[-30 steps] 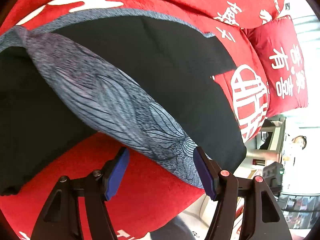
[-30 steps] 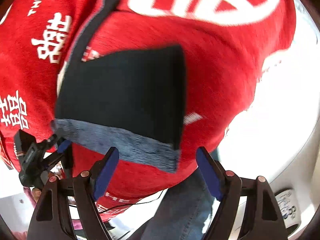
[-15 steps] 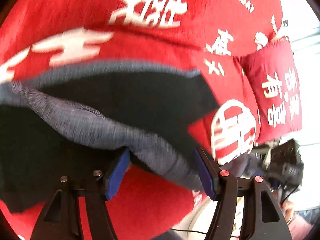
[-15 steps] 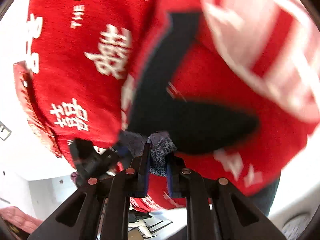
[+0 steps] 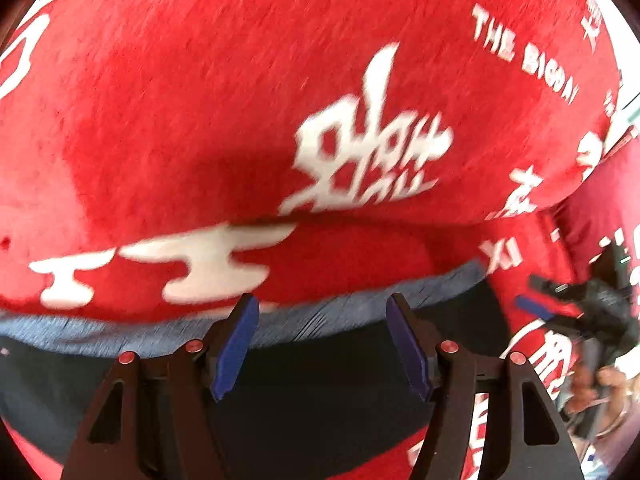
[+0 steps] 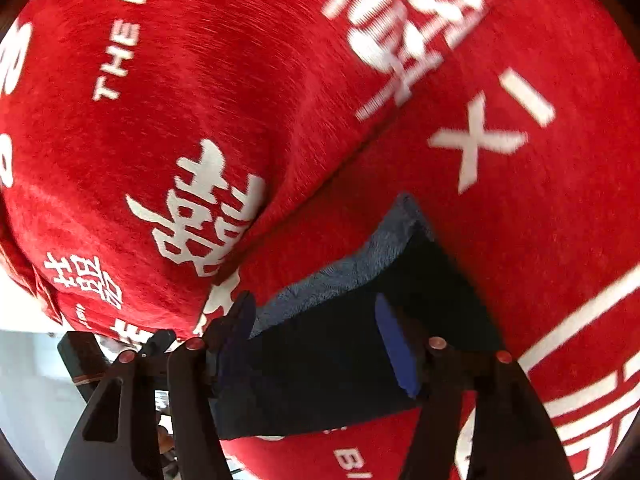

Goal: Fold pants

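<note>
The black pants (image 5: 320, 392) with a grey-blue waistband (image 5: 120, 334) lie folded on the red sofa seat (image 5: 340, 264). My left gripper (image 5: 322, 344) is open just above the black cloth, its blue pads either side of the waistband edge. In the right wrist view the pants (image 6: 328, 364) lie flat with the grey band (image 6: 352, 264) running toward a corner. My right gripper (image 6: 316, 340) is open over the black cloth and holds nothing.
The red sofa back (image 5: 280, 92) with white characters rises right behind the pants. A red cushion (image 5: 608, 216) sits at the right. My right gripper also shows in the left wrist view (image 5: 576, 308). The seat's front edge (image 6: 100, 320) drops off at lower left.
My right gripper was shut on the patterned cloth half a second ago and is now open. The lifted patterned part now lies down flat. Both grippers have moved toward the sofa back.
</note>
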The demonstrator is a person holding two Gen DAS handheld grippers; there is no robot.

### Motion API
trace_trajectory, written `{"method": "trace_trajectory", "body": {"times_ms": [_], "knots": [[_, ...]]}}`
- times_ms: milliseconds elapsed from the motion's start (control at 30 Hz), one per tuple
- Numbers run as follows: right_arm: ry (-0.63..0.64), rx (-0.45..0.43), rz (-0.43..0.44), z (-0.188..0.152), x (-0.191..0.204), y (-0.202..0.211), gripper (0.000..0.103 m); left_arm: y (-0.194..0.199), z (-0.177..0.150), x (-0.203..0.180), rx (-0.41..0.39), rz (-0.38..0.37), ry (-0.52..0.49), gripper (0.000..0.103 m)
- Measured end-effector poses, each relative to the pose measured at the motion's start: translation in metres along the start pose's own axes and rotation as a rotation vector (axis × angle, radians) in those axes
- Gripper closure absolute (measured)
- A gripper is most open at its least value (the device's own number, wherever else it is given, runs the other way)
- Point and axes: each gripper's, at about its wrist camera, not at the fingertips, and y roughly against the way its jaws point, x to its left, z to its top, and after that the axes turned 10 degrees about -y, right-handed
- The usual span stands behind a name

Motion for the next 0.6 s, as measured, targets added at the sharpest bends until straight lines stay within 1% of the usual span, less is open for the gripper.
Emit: {"method": "trace_trajectory", "body": {"times_ms": [67, 133, 200, 233, 300, 333, 367, 433, 467, 533, 600], "knots": [[0.004, -0.018, -0.029, -0.011, -0.006, 0.009, 0.036, -0.011, -0.024, 0.007, 0.065, 0.066, -0.007, 0.036], [-0.020, -0.031, -0.065, -0.018, -0.021, 0.014, 0.036, -0.024, -0.048, 0.015, 0.134, 0.095, 0.022, 0.036], [-0.081, -0.027, -0.126, -0.033, -0.050, 0.014, 0.041, -0.031, -0.066, 0.024, 0.177, 0.112, 0.056, 0.036], [-0.115, -0.014, -0.144, -0.037, -0.064, 0.010, 0.046, -0.035, -0.075, 0.028, 0.198, 0.122, 0.075, 0.036], [-0.192, 0.023, -0.161, -0.037, -0.086, -0.003, 0.065, -0.040, -0.085, 0.032, 0.221, 0.133, 0.094, 0.036], [-0.217, 0.031, -0.158, -0.036, -0.094, -0.008, 0.098, -0.042, -0.088, 0.033, 0.232, 0.144, 0.094, 0.036], [-0.239, 0.038, -0.130, -0.035, -0.100, -0.013, 0.098, -0.043, -0.091, 0.033, 0.239, 0.156, 0.087, 0.036], [-0.218, 0.018, -0.109, -0.035, -0.099, -0.009, 0.098, -0.044, -0.096, 0.031, 0.240, 0.168, 0.063, 0.035], [-0.191, 0.021, -0.130, -0.038, -0.097, -0.006, 0.098, -0.045, -0.097, 0.031, 0.242, 0.171, 0.052, 0.034], [-0.196, 0.037, -0.159, -0.044, -0.104, -0.004, 0.096, -0.044, -0.099, 0.030, 0.248, 0.180, 0.032, 0.034], [-0.195, 0.044, -0.164, -0.052, -0.109, 0.001, 0.086, -0.043, -0.100, 0.032, 0.251, 0.176, 0.037, 0.034]]}}
